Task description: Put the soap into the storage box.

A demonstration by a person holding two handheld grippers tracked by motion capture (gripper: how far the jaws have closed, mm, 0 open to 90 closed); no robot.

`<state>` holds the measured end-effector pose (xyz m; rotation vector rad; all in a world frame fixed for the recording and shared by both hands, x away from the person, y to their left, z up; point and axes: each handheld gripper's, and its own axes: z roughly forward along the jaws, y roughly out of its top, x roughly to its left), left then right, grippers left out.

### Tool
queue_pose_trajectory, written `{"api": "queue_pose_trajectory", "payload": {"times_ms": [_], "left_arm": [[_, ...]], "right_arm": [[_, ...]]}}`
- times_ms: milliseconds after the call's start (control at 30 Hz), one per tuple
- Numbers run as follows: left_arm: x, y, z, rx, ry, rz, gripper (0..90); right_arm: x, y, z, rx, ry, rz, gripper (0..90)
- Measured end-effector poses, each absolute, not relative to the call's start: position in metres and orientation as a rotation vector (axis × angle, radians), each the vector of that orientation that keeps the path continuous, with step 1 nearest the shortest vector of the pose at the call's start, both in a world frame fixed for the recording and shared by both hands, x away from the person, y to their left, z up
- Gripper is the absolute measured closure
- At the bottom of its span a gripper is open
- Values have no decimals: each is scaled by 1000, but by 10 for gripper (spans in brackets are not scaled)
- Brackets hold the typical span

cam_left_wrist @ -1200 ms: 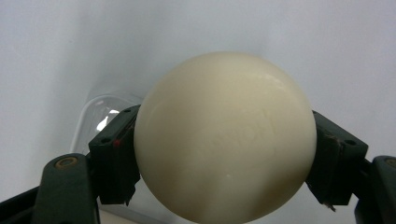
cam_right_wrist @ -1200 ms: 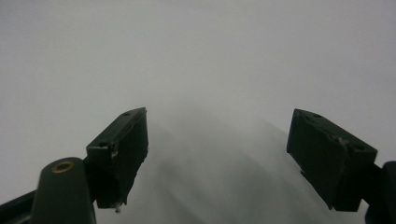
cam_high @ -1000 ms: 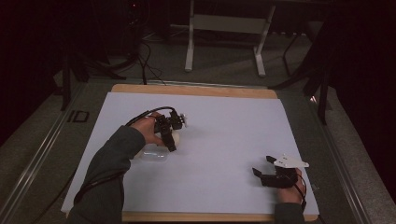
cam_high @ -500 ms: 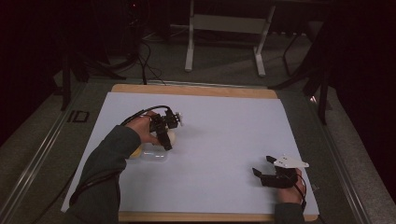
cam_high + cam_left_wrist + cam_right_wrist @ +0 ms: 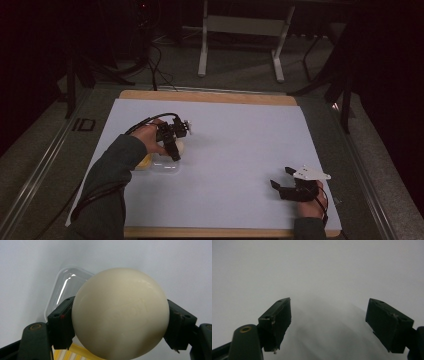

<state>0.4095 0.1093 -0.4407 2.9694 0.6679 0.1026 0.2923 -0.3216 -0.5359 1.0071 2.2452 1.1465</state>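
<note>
- My left tongs [image 5: 117, 322] are gripping a cream-coloured ball [image 5: 120, 313] between both jaws, one black pad pressing on each side of it
- In the high view, the left tongs [image 5: 175, 146] are hanging over the left half of the white tabletop [image 5: 240, 140], with the ball [image 5: 178, 146] above a clear plastic container [image 5: 165, 167]
- The container [image 5: 63, 287] is lying on the tabletop just behind the ball, beside a yellow item [image 5: 143, 161] I cannot identify
- My right tongs [image 5: 329, 327] are standing wide apart, holding nothing
- They [image 5: 282, 179] are resting near the tabletop's front right corner, well apart from the ball
</note>
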Motion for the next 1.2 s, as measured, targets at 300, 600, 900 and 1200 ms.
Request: {"api": "queue_pose_trajectory", "payload": {"times_ms": [300,600,900,1200], "left_arm": [[409,117,-439,2959,696,110,241],[410,124,-437,2951,711,118,241],[410,130,-436,2950,737,116,241],[410,144,-436,2937,788,116,241]], "right_arm": [[292,-322,-536,1007,2245,1147,205],[292,-322,-536,1008,2244,1146,205],[292,-322,-536,1008,2244,1146,205],[292,-322,-536,1007,2244,1145,205]]}}
